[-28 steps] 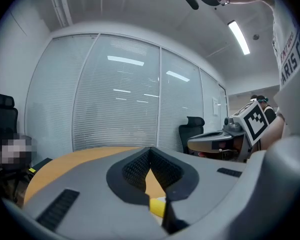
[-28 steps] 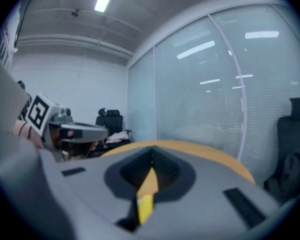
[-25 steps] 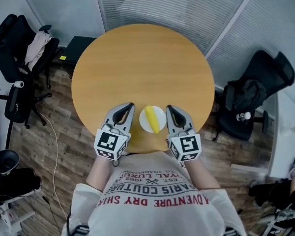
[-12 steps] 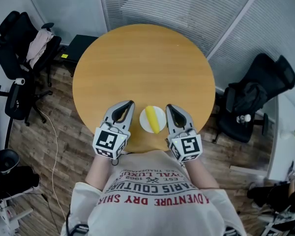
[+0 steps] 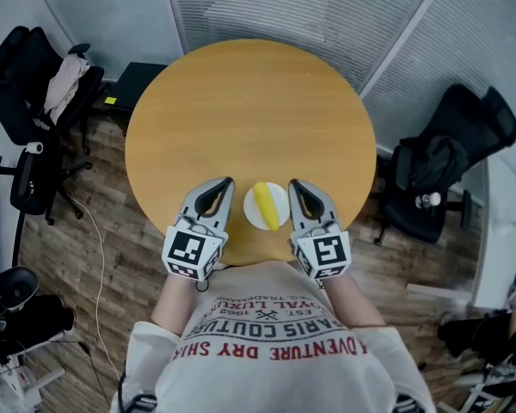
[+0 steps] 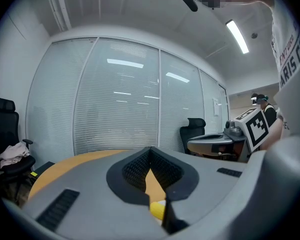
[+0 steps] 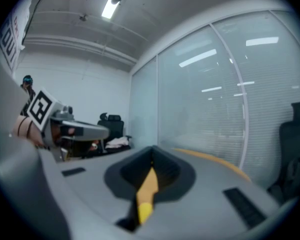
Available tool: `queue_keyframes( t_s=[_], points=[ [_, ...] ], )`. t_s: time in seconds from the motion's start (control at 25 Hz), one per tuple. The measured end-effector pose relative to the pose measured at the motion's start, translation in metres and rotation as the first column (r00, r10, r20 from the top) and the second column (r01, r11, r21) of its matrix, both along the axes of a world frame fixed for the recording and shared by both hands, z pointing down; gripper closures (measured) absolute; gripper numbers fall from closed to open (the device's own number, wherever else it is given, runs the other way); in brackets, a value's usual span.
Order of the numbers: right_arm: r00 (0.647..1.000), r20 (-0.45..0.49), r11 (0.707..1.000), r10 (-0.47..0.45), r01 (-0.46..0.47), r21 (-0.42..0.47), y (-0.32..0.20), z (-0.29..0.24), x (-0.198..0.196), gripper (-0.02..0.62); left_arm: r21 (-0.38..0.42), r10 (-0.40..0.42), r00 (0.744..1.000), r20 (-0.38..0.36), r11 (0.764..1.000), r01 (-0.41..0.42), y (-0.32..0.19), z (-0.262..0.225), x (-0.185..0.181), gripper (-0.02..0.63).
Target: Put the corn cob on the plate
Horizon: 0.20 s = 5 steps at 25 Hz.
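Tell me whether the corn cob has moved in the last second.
No. The corn cob lies on the plate, at the same spot by the near edge of the table as before.

Office: black swivel chairs (image 5: 477,123), glass partitions with blinds (image 5: 275,7).

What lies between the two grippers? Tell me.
The white plate with the corn cob on it, seen in the head view between left gripper and right gripper.

Even, bright overhead light (ceiling strips (image 6: 237,35)); gripper views fisheye-warped, dark-cornered; right one softly blurred.
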State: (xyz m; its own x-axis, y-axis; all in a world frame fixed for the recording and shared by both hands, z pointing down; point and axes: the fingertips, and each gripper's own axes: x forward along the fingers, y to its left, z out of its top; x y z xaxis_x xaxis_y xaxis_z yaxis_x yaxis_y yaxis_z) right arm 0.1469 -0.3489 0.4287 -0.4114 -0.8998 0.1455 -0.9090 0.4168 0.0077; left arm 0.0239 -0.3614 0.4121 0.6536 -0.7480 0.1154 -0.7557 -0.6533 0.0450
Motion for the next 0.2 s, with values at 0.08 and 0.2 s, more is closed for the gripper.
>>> queue_keyframes(
  t_s=[0.08,0.2],
  points=[
    [1.000,0.006,1.000,0.003,-0.003,-0.002,0.0001,0.0004,0.0012,0.566,0.001,0.002,1.000,0.001,1.000,-0.002,0.0005,0.0007,0.0009,0.572],
    [1.000,0.016,1.000,0.005,-0.005,0.001,0.0005,0.0000,0.0012,0.566,0.003,0.005,1.000,0.005,1.000,-0.005,0.0015,0.0020,0.0017,0.572]
  ],
)
